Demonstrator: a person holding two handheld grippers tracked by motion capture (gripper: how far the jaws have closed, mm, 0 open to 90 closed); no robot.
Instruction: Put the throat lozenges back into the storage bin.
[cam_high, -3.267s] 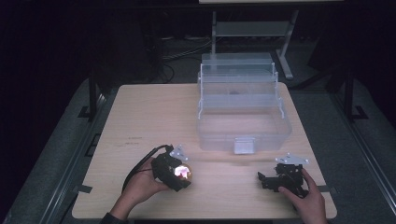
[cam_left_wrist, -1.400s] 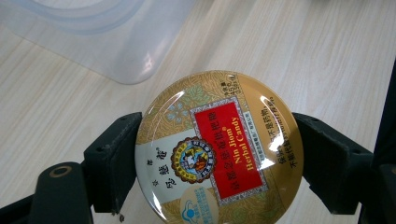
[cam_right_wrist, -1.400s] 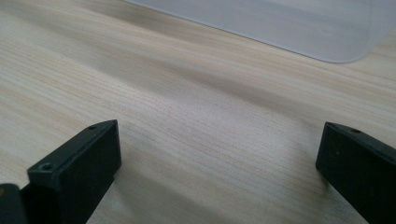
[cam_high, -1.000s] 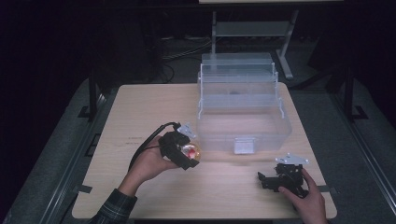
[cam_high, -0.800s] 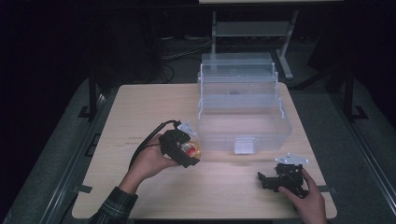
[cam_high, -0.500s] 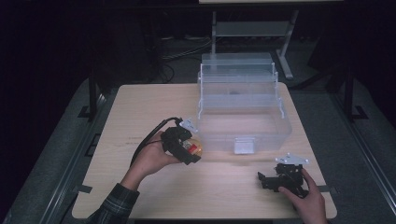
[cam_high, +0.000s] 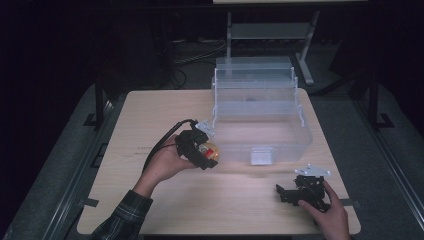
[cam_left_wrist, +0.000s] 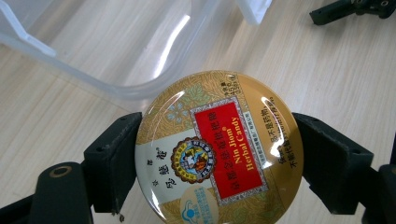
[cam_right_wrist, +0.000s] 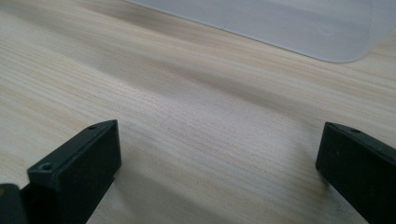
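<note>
At the near right edge of the desk (cam_high: 240, 200), the right hand-held gripper (cam_high: 285, 192) rests low in the person's hand, its jaws spread wide with nothing but bare wood between them; in the right gripper view the two black jaws stand far apart over the grain, and a clear plastic wall crosses the top. Further in and to the left, the left hand-held gripper (cam_high: 206, 156) is lifted off the desk and clamps a round tin (cam_left_wrist: 218, 151) by its rim, one jaw on each side. The tin's gold lid faces the camera, with a red label reading Nin Jiom Herbal Candy. It sits just beside the front left corner of the box (cam_high: 295, 137), outside it. Beyond, the clear box stands open on the desk's far half, its stepped trays raised at the back.
</note>
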